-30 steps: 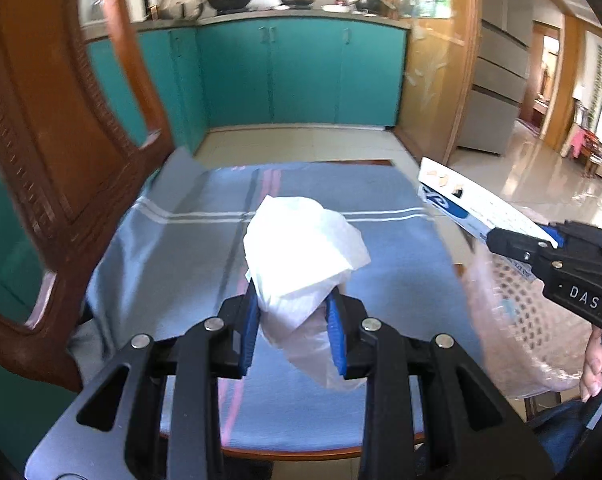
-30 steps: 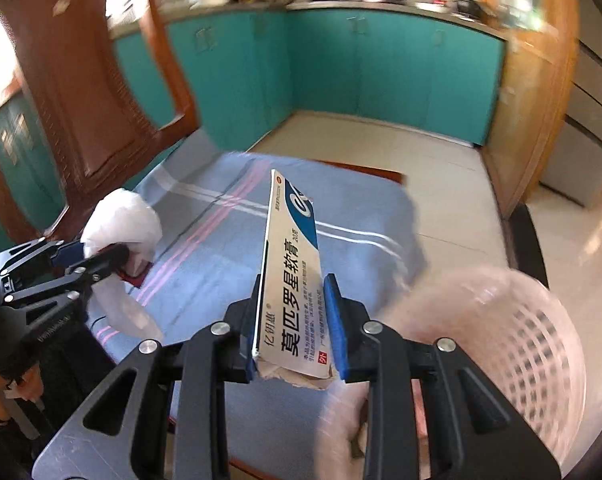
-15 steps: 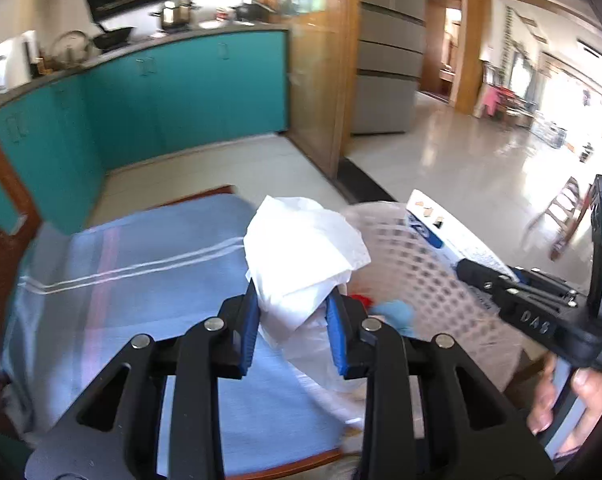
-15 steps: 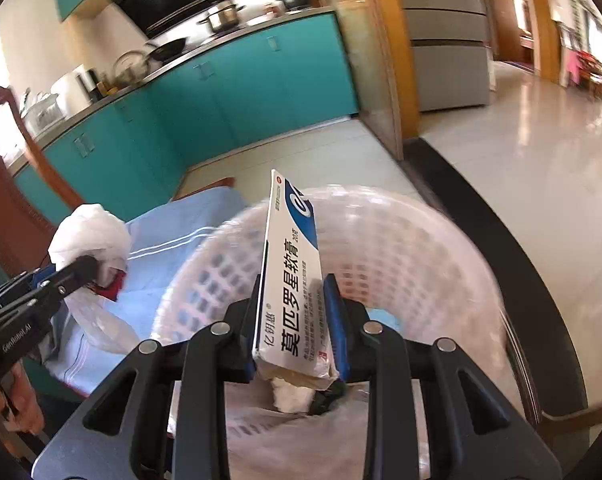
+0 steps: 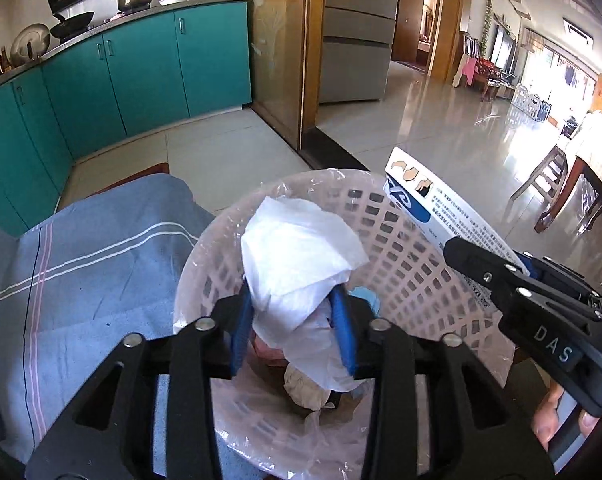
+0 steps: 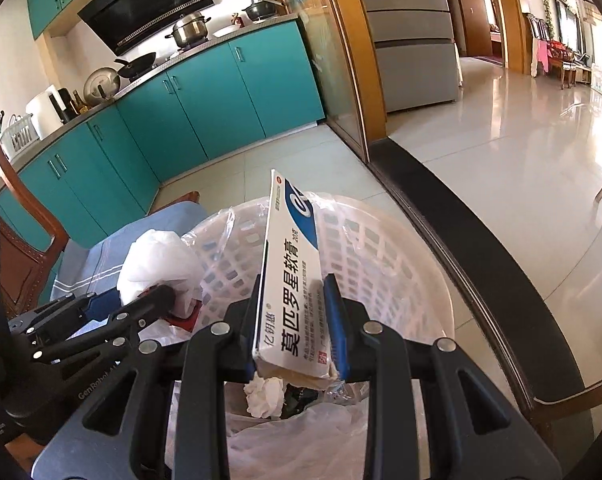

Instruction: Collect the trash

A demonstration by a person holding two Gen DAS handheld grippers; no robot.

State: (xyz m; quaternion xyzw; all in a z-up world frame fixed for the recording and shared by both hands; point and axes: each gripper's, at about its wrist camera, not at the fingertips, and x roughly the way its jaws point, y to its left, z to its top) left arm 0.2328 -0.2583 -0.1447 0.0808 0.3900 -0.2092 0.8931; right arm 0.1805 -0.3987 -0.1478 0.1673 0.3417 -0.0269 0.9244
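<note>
My left gripper (image 5: 295,312) is shut on a crumpled white tissue (image 5: 297,256) and holds it over the pink lattice trash basket (image 5: 405,256), which is lined with clear plastic. My right gripper (image 6: 295,322) is shut on a white and blue ointment box (image 6: 291,276), upright over the same basket (image 6: 385,264). In the right wrist view the left gripper (image 6: 157,300) with its tissue (image 6: 157,260) sits at the basket's left rim. In the left wrist view the right gripper (image 5: 481,268) holds the box (image 5: 433,208) over the right rim. Crumpled tissues (image 6: 263,396) lie in the basket.
A table with a blue striped cloth (image 5: 81,276) is left of the basket. A carved wooden chair (image 6: 17,248) stands at the far left. Teal kitchen cabinets (image 5: 141,68) lie beyond, and a shiny tiled floor (image 6: 521,168) to the right.
Both grippers swung right from above the table to over the trash basket, still holding the tissue and the box. The basket now fills the middle of both views.
</note>
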